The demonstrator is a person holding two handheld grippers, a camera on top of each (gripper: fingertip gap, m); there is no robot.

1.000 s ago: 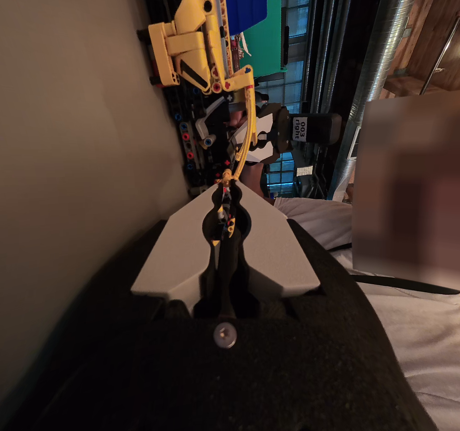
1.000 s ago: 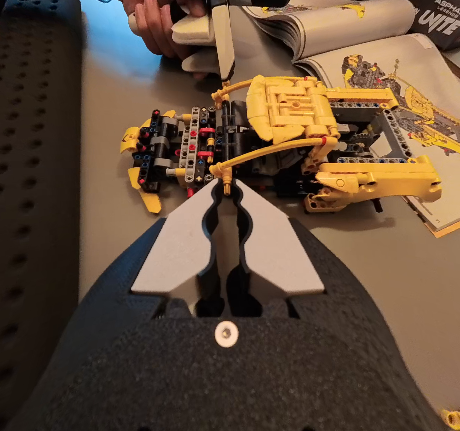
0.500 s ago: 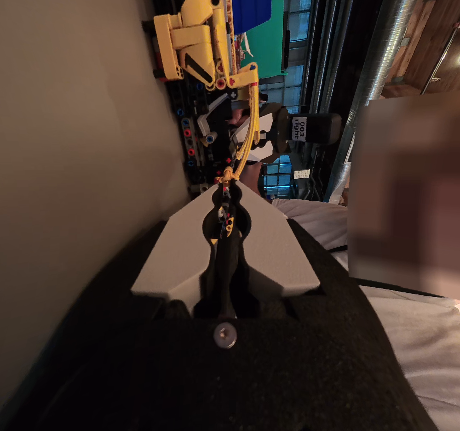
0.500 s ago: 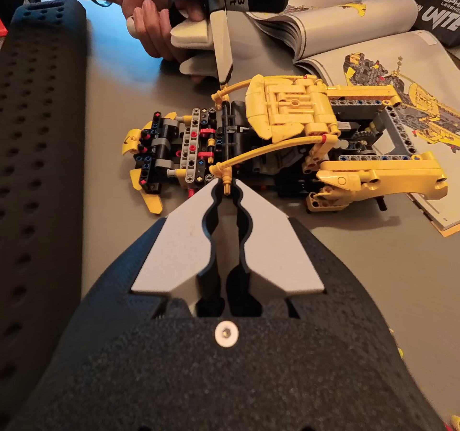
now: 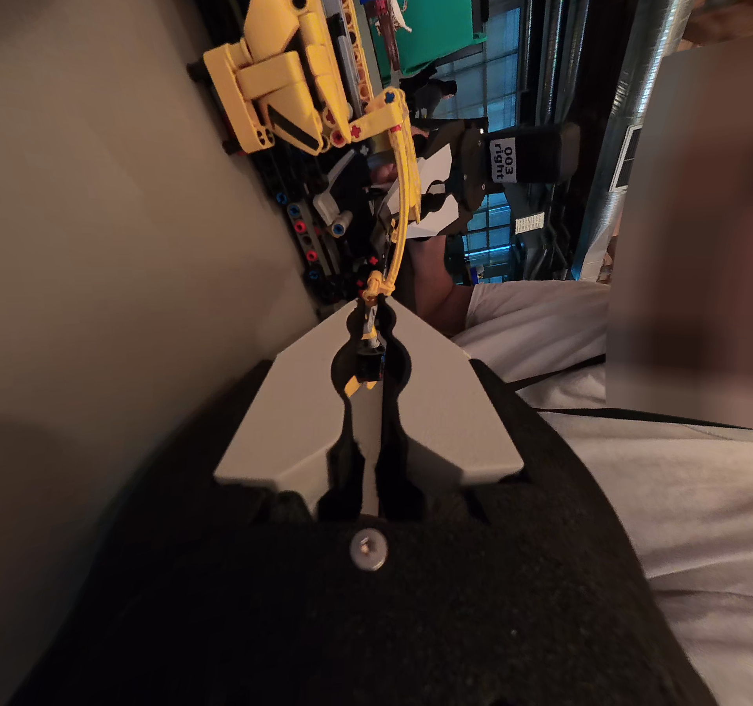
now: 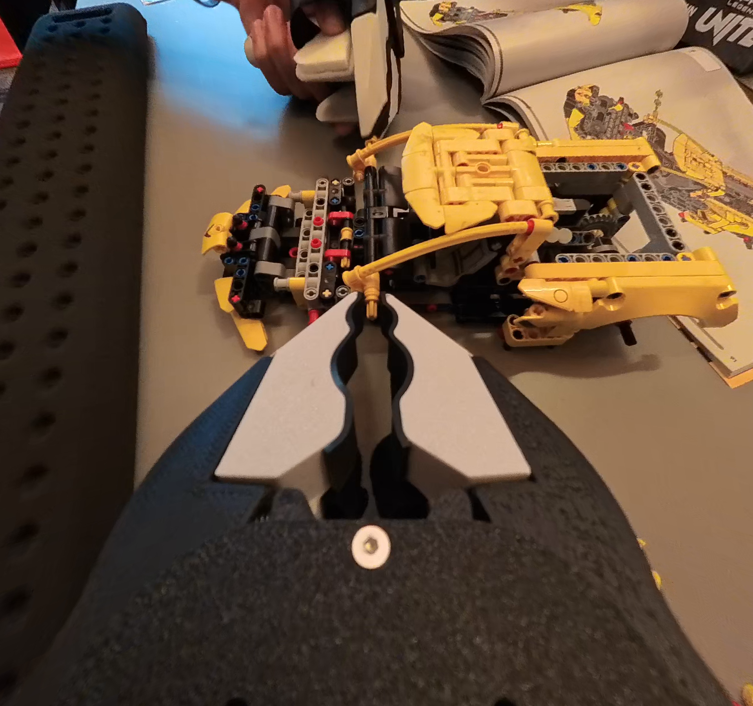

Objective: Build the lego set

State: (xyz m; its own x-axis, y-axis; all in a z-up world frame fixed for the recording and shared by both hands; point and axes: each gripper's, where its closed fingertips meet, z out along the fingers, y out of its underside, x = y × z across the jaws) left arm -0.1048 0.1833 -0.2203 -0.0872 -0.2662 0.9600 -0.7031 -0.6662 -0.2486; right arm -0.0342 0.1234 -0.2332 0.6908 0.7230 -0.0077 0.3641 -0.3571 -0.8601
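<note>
While jaws pinch, curved yellow hoses (image 6: 440, 244) arch.

Lego model (image 6: 448, 238) lies on table (image 6: 611, 442), manual (image 6: 611, 87) behind it.

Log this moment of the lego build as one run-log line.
left gripper: shut on yellow hose end | right gripper: shut on other hose connector | lego car: on table | manual: open behind

I work at a grey table (image 6: 611, 462) in an industrial loft-style workshop: a silver duct (image 5: 639, 116) at one o'clock, factory-pane windows (image 5: 489, 234) at twelve, an open instruction booklet (image 6: 550, 46) nearby.
</note>
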